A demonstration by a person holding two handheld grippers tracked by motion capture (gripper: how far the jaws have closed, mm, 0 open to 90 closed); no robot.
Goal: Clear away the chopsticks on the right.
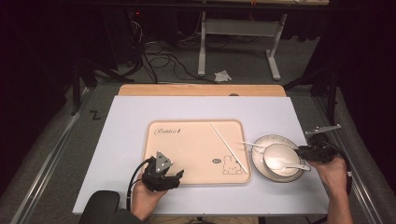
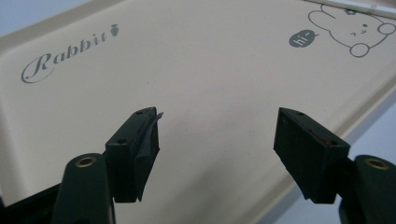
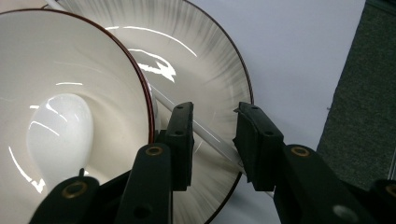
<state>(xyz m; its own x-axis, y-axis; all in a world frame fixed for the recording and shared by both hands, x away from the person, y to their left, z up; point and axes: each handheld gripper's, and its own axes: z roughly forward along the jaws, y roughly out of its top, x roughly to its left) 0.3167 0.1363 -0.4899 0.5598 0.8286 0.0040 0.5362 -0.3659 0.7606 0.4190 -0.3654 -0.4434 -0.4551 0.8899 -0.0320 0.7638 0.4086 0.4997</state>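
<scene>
We see the right gripper (image 3: 212, 140) at the right edge of the desk (image 1: 130, 121), its jaws partly apart with the white handle of a spoon (image 3: 60, 130) running between them; we cannot tell whether the pads press on it. The spoon's head lies in a white bowl (image 1: 280, 158), which sits on a grey-streaked plate (image 1: 261, 142); the handle's near end is hidden behind the right jaw. The left gripper (image 2: 217, 140) hovers over the near left part of a beige tray (image 1: 196, 140), jaws wide apart, nothing between them. A white chopstick (image 1: 228, 147) lies aslant on the tray's right side; a second one beside the plate is hard to make out.
</scene>
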